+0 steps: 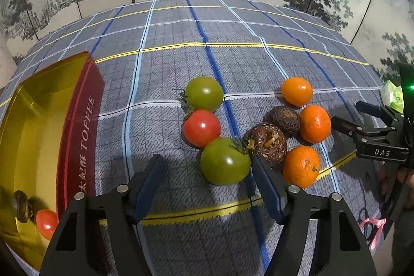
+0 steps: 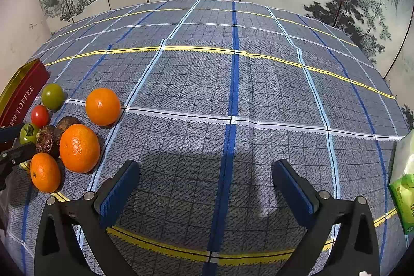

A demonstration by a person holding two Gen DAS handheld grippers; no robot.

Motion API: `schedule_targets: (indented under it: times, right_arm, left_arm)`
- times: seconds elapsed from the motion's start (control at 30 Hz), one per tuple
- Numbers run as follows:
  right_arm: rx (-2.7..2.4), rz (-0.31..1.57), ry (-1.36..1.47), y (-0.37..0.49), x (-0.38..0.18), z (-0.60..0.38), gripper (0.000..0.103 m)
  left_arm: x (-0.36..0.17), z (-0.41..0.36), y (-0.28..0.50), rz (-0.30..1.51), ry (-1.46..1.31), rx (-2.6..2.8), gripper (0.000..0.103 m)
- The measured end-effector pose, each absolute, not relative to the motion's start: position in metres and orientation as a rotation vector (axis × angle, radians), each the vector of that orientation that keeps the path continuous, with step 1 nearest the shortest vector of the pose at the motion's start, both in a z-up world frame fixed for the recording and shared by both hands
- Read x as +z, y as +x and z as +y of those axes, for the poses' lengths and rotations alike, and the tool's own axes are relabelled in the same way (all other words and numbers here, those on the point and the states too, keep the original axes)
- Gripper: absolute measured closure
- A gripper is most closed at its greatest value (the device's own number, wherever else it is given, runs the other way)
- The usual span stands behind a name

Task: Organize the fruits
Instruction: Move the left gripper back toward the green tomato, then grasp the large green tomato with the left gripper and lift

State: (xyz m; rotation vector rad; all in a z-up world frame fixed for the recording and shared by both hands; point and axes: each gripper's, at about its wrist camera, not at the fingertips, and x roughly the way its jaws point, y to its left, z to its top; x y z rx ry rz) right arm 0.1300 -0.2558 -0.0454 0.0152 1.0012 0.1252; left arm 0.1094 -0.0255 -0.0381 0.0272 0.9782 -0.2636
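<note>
While the left gripper (image 1: 207, 167) stands half spread over the cloth (image 1: 165, 74), the step in hand looks like taking the near green tomato (image 1: 224, 161), and doing it well probably means centring the jaws on that fruit before they close. No pad touches it yet, and nothing is pinched. I take the tin (image 1: 23, 120) as landmark.

Inside the tin, at its near end, lie a dark fruit (image 1: 22, 206) and a small red tomato (image 1: 46, 223), so sorting has begun. Right of the tin, well apart from it, three tomatoes sit in a touching row: a far green one (image 1: 204, 93), a red one (image 1: 201, 128), then the near green one. That last lies just ahead of the fingertips, nearer the right finger (image 1: 266, 188) than the left finger (image 1: 148, 183), so a slight shift rightward should help. Its far right side touches a brown fruit (image 1: 266, 142), which a closing jaw could nudge. Further from the tin come a second brown fruit (image 1: 284, 120) and three oranges (image 1: 301, 166).

Farthest right, the right gripper (image 2: 207, 183) hangs spread wide and empty above bare cloth, with the oranges off to its left.
</note>
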Motion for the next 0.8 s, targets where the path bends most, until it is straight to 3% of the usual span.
schedule_targets:
  times: [0.27, 0.8]
  right_arm:
    - [0.125, 1.001, 0.015, 0.13, -0.046, -0.256, 0.0]
    - [0.125, 1.001, 0.015, 0.13, -0.046, -0.256, 0.0]
  left_arm:
    - [-0.038, -0.031, 0.106, 0.986, 0.016, -0.312, 0.064]
    - [-0.036, -0.017, 0.095, 1.015, -0.021, -0.271, 0.065]
